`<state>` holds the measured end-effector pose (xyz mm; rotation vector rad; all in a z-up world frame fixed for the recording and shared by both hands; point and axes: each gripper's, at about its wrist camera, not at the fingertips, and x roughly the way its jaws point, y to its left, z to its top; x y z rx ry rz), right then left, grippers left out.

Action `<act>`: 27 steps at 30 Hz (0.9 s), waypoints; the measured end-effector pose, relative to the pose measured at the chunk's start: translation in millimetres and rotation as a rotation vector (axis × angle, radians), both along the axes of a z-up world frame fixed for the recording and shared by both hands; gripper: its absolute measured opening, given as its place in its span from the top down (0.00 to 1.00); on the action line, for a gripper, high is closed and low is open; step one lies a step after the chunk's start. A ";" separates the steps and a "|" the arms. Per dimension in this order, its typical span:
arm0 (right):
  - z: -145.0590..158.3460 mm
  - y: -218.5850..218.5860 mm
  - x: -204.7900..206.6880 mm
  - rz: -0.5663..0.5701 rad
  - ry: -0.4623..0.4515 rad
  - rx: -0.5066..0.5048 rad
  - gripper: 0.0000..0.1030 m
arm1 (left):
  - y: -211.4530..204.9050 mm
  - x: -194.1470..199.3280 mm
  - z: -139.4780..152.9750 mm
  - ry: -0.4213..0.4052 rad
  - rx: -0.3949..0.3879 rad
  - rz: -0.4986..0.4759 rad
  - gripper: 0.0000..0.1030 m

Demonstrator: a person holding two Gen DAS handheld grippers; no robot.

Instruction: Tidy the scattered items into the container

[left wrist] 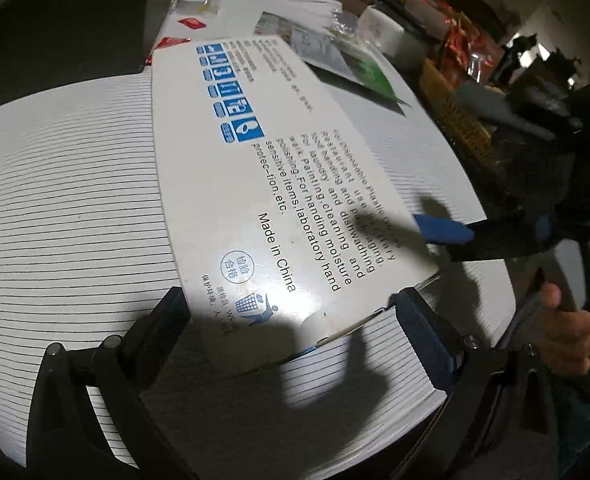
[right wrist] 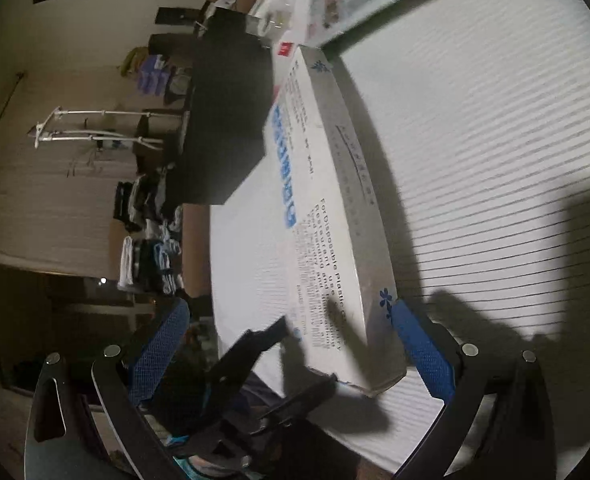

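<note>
- The left gripper [left wrist: 291,320] is spread wide, one finger on each side of the near end of the glove box [left wrist: 279,184]; whether either pad presses the cardboard cannot be told.
- The glove box is a flat white carton printed with blue icons, "Made in China" and lines about disposable plastic gloves; it lies printed face up on the desk [left wrist: 67,200], which is covered in white sheeting with thin dark lines.
- The right gripper [right wrist: 291,344] is also spread open, its blue-padded fingers [right wrist: 423,344] at the box's near corner, one pad just beside the box's long side wall.
- In the left wrist view the right gripper's blue pad lies at the box's right edge, and a hand [left wrist: 571,320] holds its handle at the desk's rim.
- Past the box's far end lies a glossy green-and-white packet [left wrist: 335,56], and small red sachets [left wrist: 191,22] sit near the far left.
- A black container [right wrist: 227,120] stands on the desk at the far left, close to the box's far end.
- A woven basket [left wrist: 455,112] of clutter sits beyond the desk's right edge.
</note>
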<state>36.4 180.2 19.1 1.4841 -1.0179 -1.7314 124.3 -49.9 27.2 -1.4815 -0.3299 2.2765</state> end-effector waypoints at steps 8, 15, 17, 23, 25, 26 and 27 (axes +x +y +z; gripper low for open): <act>51.3 -52.9 7.8 0.130 0.041 -0.163 0.00 | -0.5 4.7 6.7 -0.018 0.240 -0.101 0.01; 59.8 -25.8 -3.5 0.071 0.141 0.017 0.00 | -6.7 21.1 38.0 0.091 0.006 -0.097 0.01; 47.6 0.0 -4.7 0.021 0.140 0.106 0.00 | -17.5 17.6 32.2 0.070 -0.021 -0.055 0.01; -13.9 50.0 11.0 -0.053 0.025 0.145 0.00 | -42.9 9.7 -3.6 -0.074 0.108 0.050 0.01; -29.4 51.2 12.2 -0.055 -0.017 0.102 0.00 | -31.5 11.6 -8.1 -0.070 0.094 0.033 0.01; -33.2 47.1 12.7 -0.052 -0.034 0.073 0.00 | -24.1 12.0 -7.3 -0.065 0.093 0.012 0.01; -36.3 41.1 13.8 -0.048 -0.048 0.047 0.00 | -17.8 12.3 -7.4 -0.074 0.109 -0.008 0.01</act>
